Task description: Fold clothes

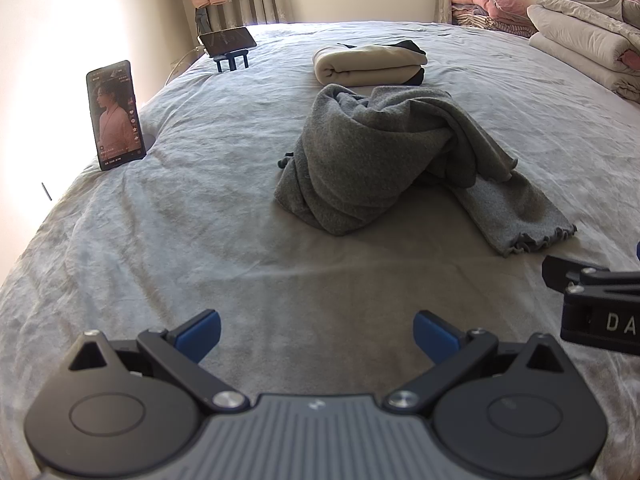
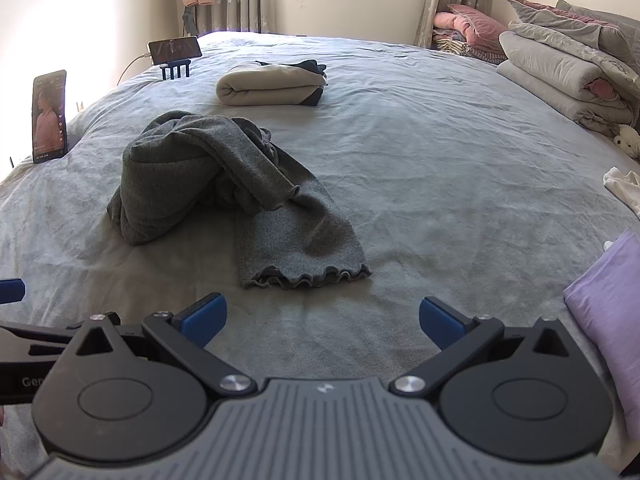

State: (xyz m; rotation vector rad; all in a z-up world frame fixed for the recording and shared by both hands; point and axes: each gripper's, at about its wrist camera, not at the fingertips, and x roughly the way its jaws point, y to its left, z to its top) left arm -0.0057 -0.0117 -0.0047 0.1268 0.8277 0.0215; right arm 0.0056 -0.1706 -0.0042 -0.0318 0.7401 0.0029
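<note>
So the whole thing sits on a big bed (image 1: 160, 240) with a grey sheet, and it fills pretty much everything ahead of both grippers. Off to the far right of the right gripper there's a stack of folded grey duvets (image 2: 560, 68), with some pink pillows (image 2: 468, 20) piled behind them near the window.

The thing to fold is a grey knit garment (image 1: 380, 152), lying crumpled in a heap straight ahead of the left gripper (image 1: 316, 334) and ahead and a bit left of the right gripper (image 2: 322, 322). One end with a ruffled hem (image 2: 308, 278) lies flat on the sheet, pointing back toward the grippers and not touching either one.

Beyond the heap, further away, is a folded cream garment (image 1: 368, 66) with something dark tucked under it. A purple cloth (image 2: 612, 320) pokes in at the right gripper's right side.

Both grippers hang just above the sheet with jaws spread wide, holding nothing.

Smaller stuff: a phone (image 1: 115, 114) standing upright far left with its screen lit, and another phone (image 1: 227, 40) lying sideways on a little blue stand (image 1: 232, 60), further back.
</note>
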